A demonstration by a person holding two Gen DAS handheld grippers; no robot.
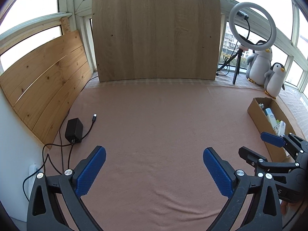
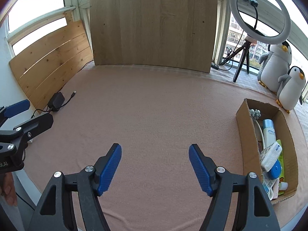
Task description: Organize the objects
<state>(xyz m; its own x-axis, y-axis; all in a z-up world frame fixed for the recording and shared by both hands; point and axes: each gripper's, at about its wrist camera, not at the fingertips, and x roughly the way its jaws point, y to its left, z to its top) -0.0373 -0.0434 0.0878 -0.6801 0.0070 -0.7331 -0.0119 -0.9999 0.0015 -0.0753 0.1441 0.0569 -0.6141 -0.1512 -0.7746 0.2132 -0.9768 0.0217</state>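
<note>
A cardboard box (image 2: 242, 123) lies at the right on the pink cloth (image 2: 154, 115). It holds several items: a blue-capped white bottle (image 2: 269, 132), a tissue pack (image 2: 270, 156), a round blue item (image 2: 274, 170), a green package and a grey beaded thing (image 2: 255, 113). The box also shows in the left wrist view (image 1: 258, 115). My right gripper (image 2: 155, 154) is open and empty over the cloth, left of the box. My left gripper (image 1: 154, 156) is open and empty. The right gripper (image 1: 258, 142) shows beside it at the right; the left gripper (image 2: 27, 113) shows at the left edge.
A black power adapter (image 1: 74, 130) with cables and a loose plug (image 1: 94, 116) lies at the left by the pine boards (image 1: 44, 88). A wooden board (image 1: 156, 38) stands at the back. A ring light on a tripod (image 2: 259, 11) and two plush penguins (image 2: 290, 88) stand at the back right.
</note>
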